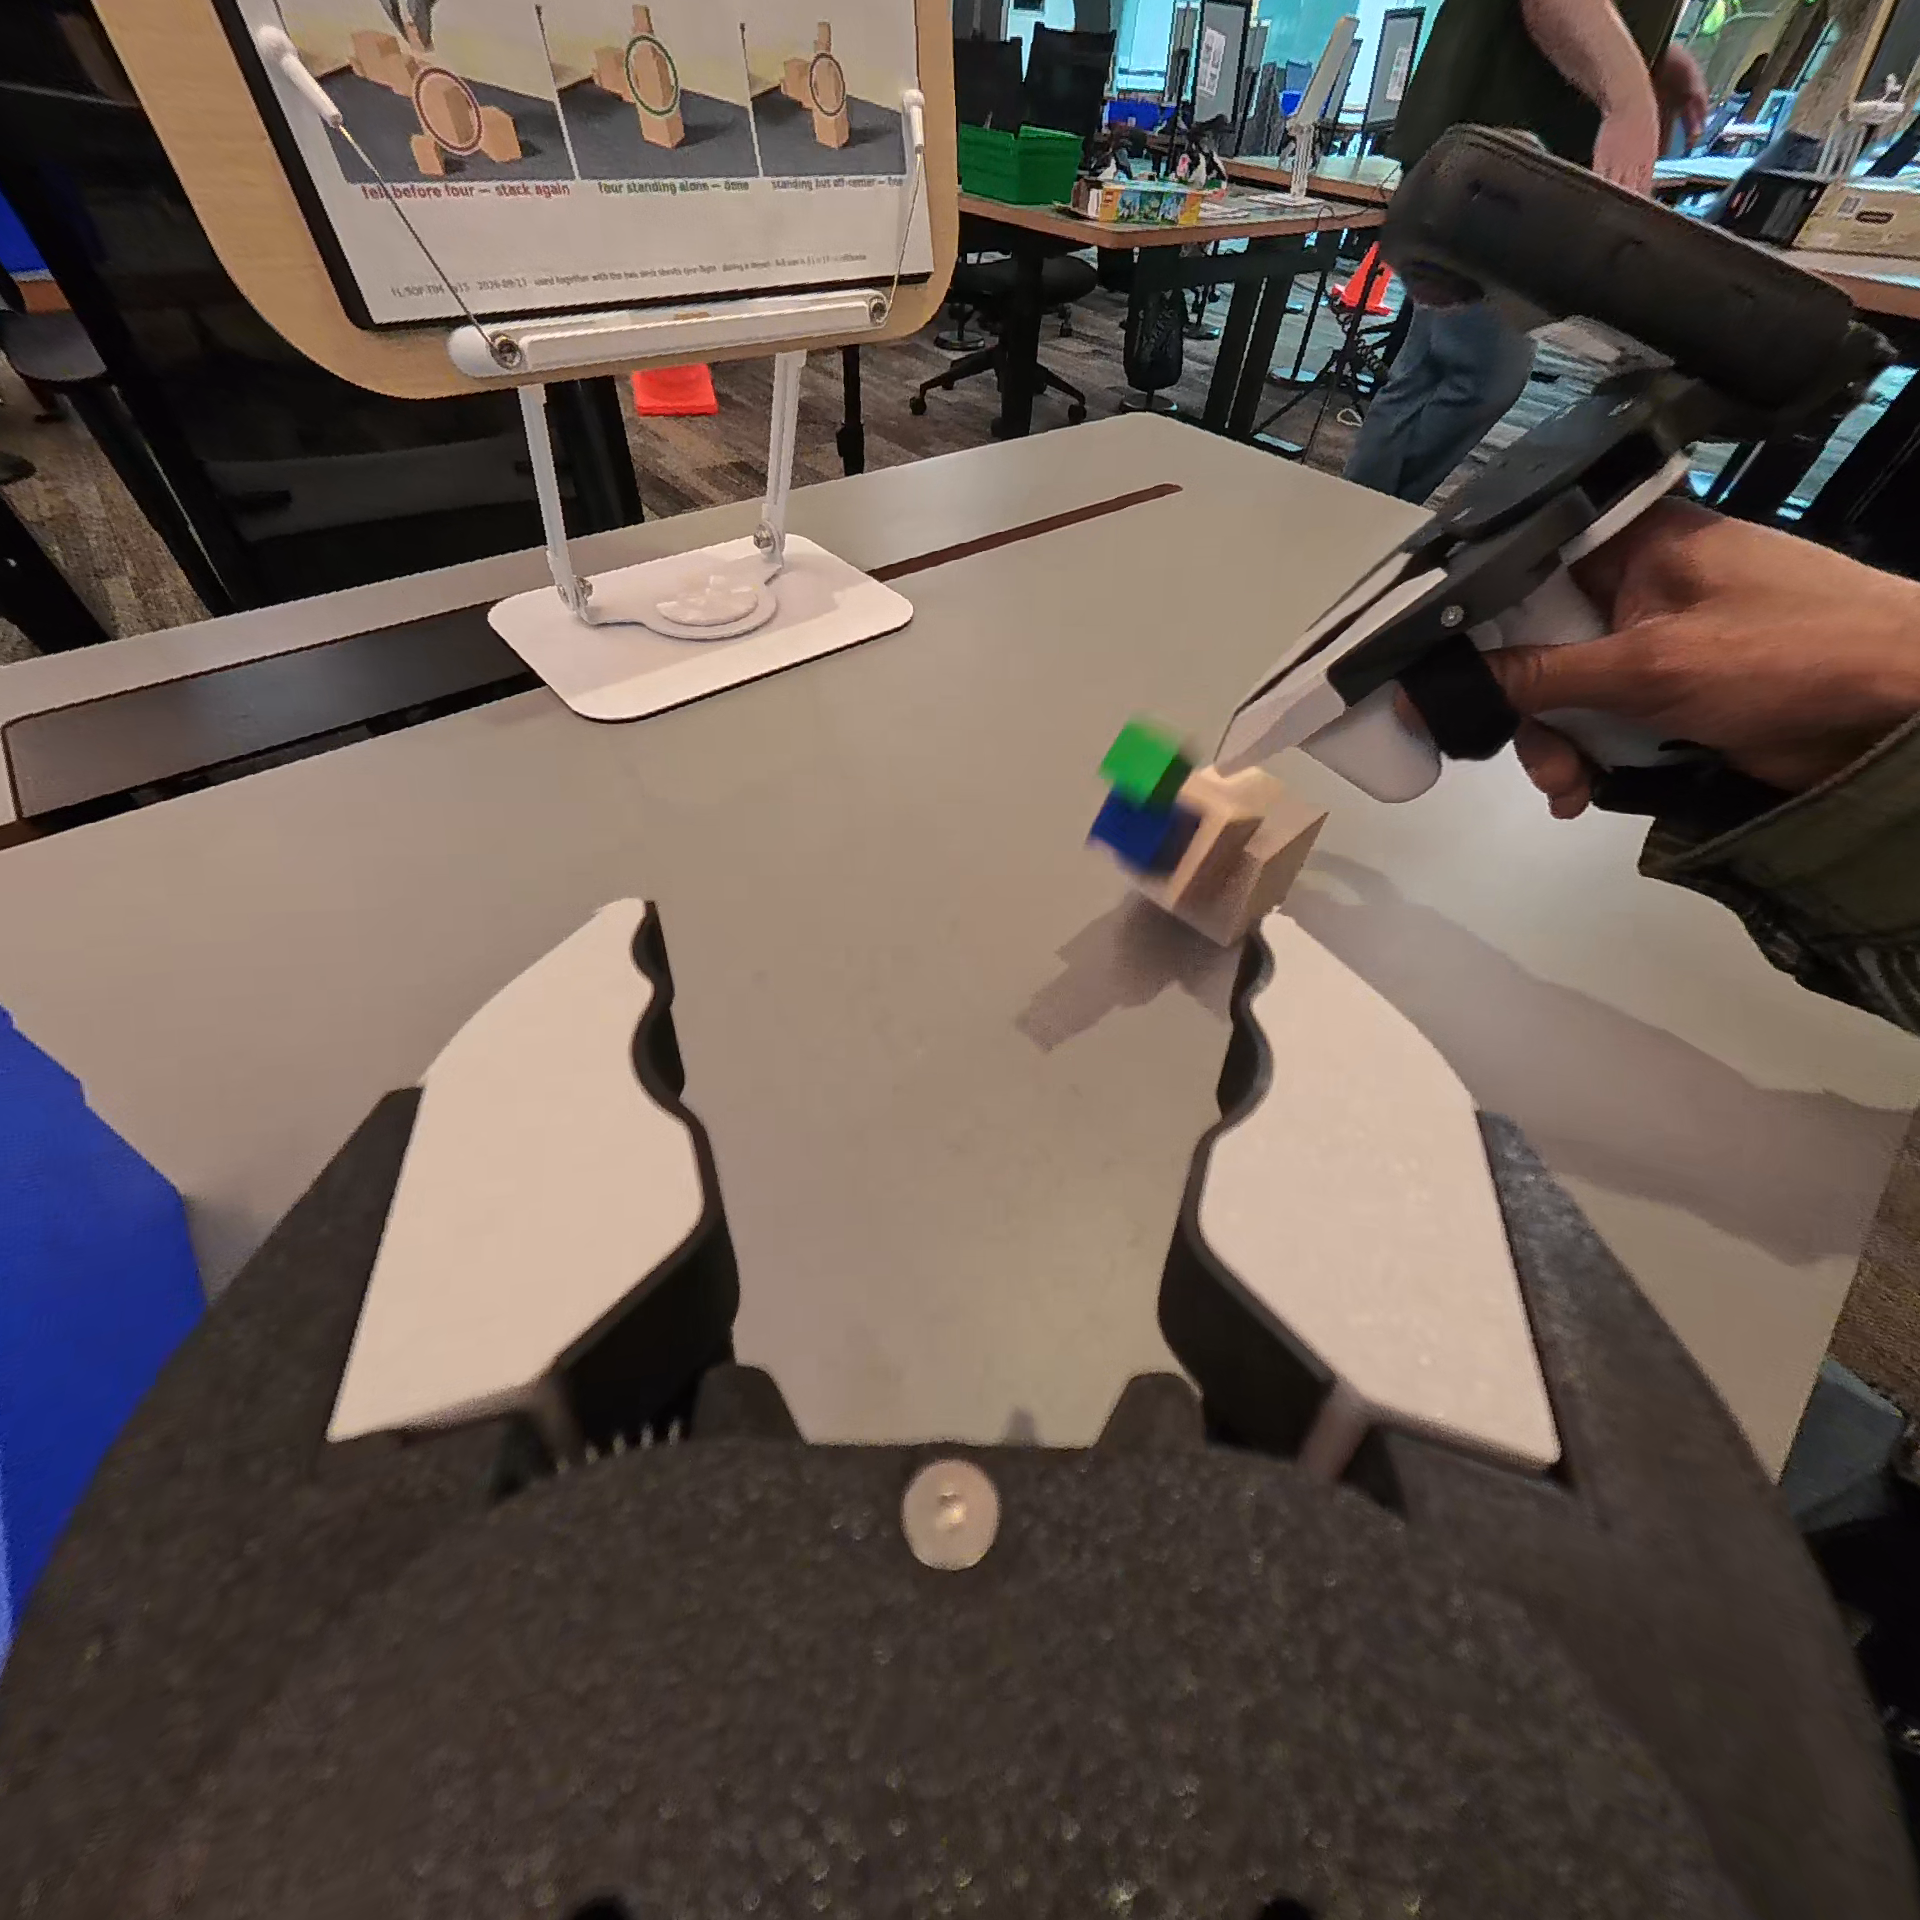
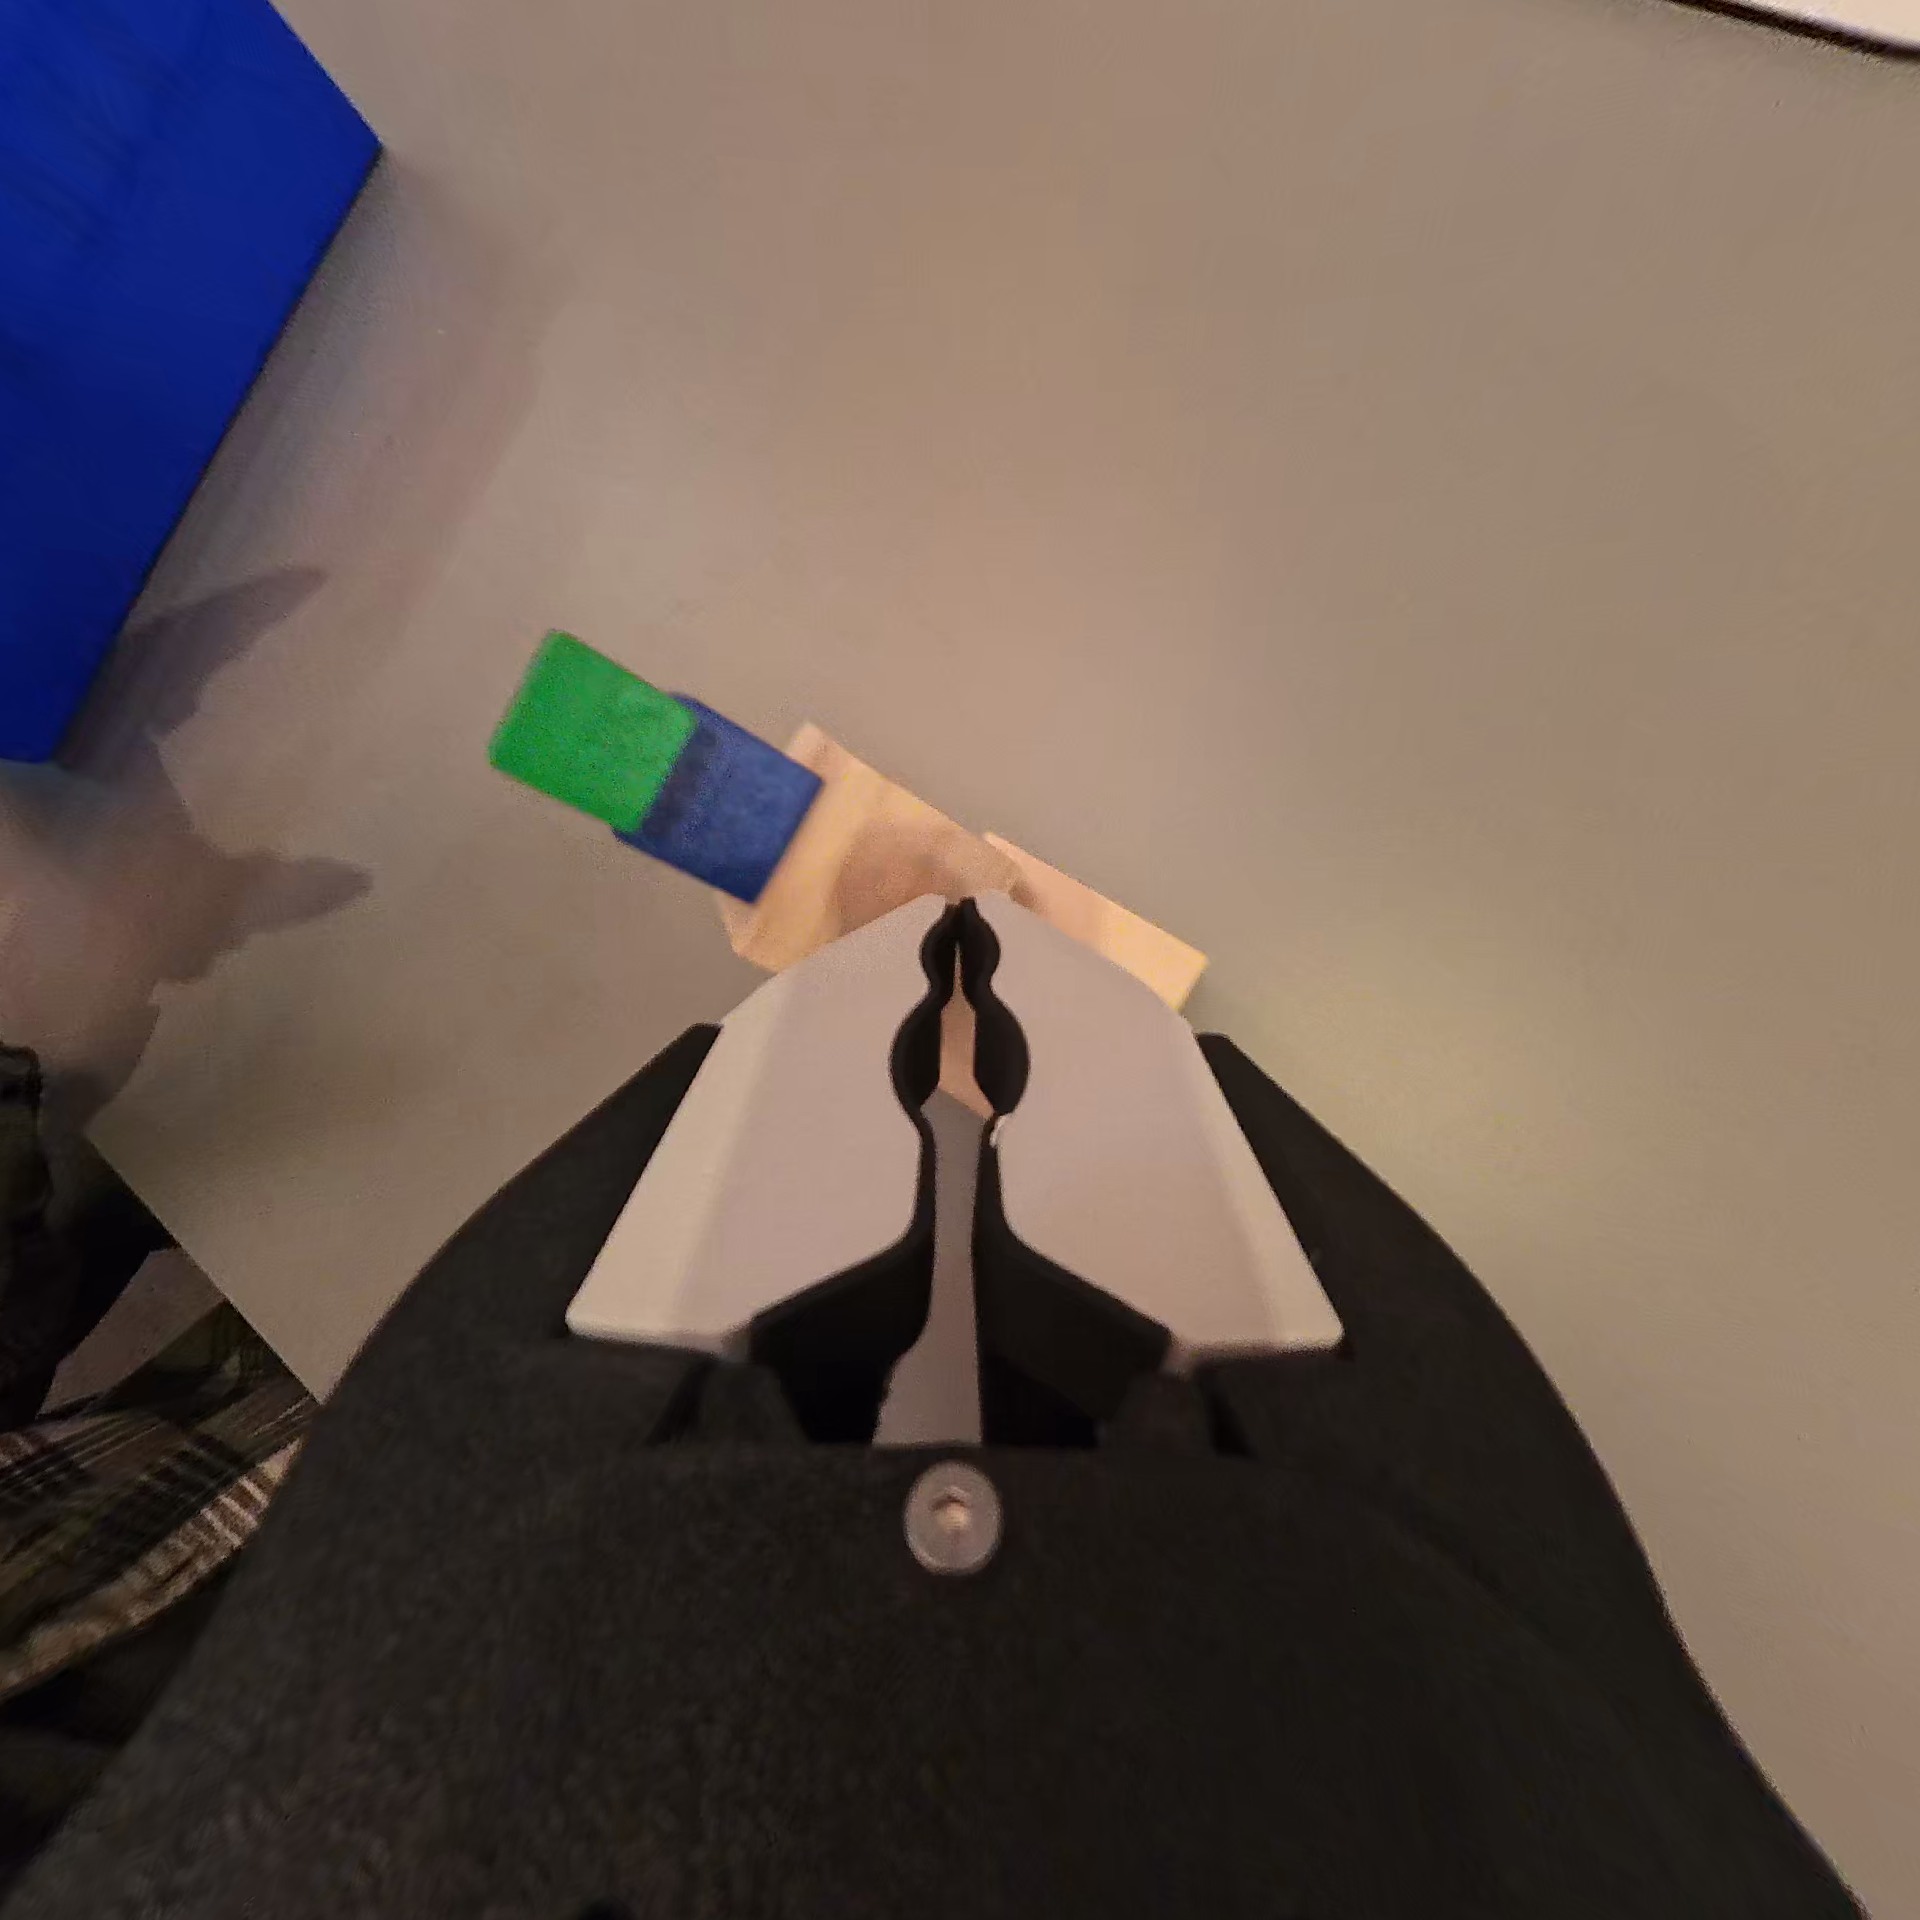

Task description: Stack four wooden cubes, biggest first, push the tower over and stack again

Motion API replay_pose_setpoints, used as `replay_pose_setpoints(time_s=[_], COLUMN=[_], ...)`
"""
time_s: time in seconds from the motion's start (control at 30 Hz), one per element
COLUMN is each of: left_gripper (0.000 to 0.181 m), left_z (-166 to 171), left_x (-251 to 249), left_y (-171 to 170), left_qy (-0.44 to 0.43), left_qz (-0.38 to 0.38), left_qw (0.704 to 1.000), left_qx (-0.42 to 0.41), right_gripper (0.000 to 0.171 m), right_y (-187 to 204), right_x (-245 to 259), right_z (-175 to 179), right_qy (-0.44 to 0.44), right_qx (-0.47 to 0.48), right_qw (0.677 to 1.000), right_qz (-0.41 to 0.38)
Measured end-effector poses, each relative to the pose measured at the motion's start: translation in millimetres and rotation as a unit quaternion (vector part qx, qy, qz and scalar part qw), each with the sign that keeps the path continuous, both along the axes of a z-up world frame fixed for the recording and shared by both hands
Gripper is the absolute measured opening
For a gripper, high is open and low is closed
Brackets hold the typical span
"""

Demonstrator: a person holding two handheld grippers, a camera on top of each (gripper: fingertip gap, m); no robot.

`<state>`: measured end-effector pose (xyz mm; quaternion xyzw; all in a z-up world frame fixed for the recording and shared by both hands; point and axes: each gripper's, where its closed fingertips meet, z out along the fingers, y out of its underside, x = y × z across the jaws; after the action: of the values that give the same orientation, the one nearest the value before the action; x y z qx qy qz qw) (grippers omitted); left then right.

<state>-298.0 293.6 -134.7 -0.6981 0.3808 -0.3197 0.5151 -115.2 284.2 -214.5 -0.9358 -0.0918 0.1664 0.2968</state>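
A tower of four cubes leans far over to the left, blurred, above the grey table [image 1: 883, 1143]: a green cube [image 1: 1143, 762] at the tip, a blue cube [image 1: 1141, 834], a pale wooden cube [image 1: 1216, 842] and a larger wooden cube [image 1: 1283, 857] at the base. In the right wrist view they show as green [image 2: 587, 727], blue [image 2: 732, 816], wooden [image 2: 868, 862] and larger wooden [image 2: 1122, 930]. My right gripper [image 2: 961, 909] [image 1: 1231, 764] is shut and empty, its tips against the wooden cubes. My left gripper [image 1: 945, 940] is open and empty, near the tower's left front.
A white stand [image 1: 701, 623] holding an instruction board [image 1: 582, 156] sits at the table's back. A blue box [image 2: 135, 343] lies at the left, also in the left wrist view [image 1: 73, 1278]. A hand [image 1: 1704, 644] holds the right gripper. A person [image 1: 1507, 208] stands behind by desks.
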Motion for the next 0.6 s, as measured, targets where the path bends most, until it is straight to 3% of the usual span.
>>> replay_pose_setpoints(time_s=[0.3, 0.6], left_gripper=[0.100, 0.096], left_z=[-14.8, -29.9], left_x=[0.9, 15.2], left_y=[4.3, -2.4], left_qy=[0.018, 0.032], left_qz=[-0.010, -0.049], left_qw=[1.000, 0.998], left_qx=[-0.014, -0.023], right_gripper=[0.000, 0.002], right_y=[1.7, -27.0], right_x=[2.5, 23.7], right_z=[6.8, 17.3], right_qy=[-0.008, 0.019], right_qx=[0.023, 0.082], right_qw=[1.000, 0.996], right_qz=[0.000, 0.007])
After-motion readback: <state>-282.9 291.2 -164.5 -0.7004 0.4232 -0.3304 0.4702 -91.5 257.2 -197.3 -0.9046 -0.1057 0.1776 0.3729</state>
